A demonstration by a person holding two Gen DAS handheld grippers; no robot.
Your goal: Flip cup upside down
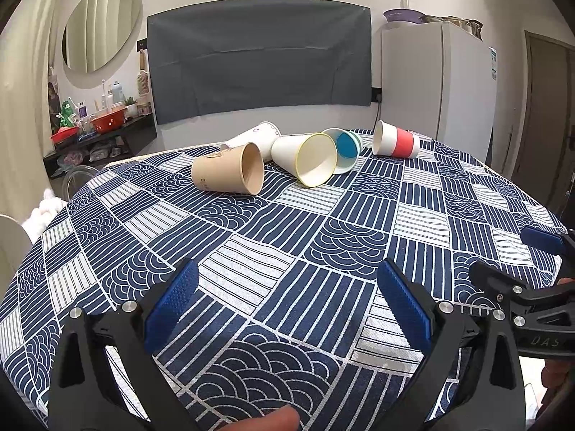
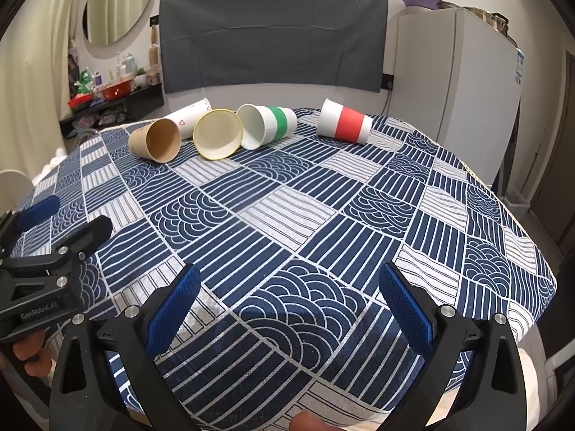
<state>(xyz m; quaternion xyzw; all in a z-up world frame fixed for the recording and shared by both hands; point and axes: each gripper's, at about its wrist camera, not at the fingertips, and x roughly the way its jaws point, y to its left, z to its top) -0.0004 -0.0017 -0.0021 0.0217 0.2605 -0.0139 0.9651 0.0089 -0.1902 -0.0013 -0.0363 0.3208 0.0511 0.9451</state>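
Observation:
Several paper cups lie on their sides at the far end of the table. From left: a brown cup (image 1: 230,170) (image 2: 156,140), a white cup with small hearts (image 1: 257,138) (image 2: 188,115) behind it, a yellow-rimmed cup (image 1: 309,160) (image 2: 217,138), a green-banded cup (image 1: 345,151) (image 2: 267,125), and a red-banded cup (image 1: 395,140) (image 2: 345,121) apart at the right. My left gripper (image 1: 287,274) is open and empty, low over the near cloth. My right gripper (image 2: 289,278) is open and empty too. Each shows in the other's view (image 1: 503,251) (image 2: 72,215).
The table wears a navy-and-white patterned cloth (image 1: 287,233) (image 2: 305,215). Behind it are a grey cloth on the wall (image 1: 258,57), a white fridge (image 1: 438,82) at right, and a cluttered shelf (image 1: 100,125) under an oval mirror at left.

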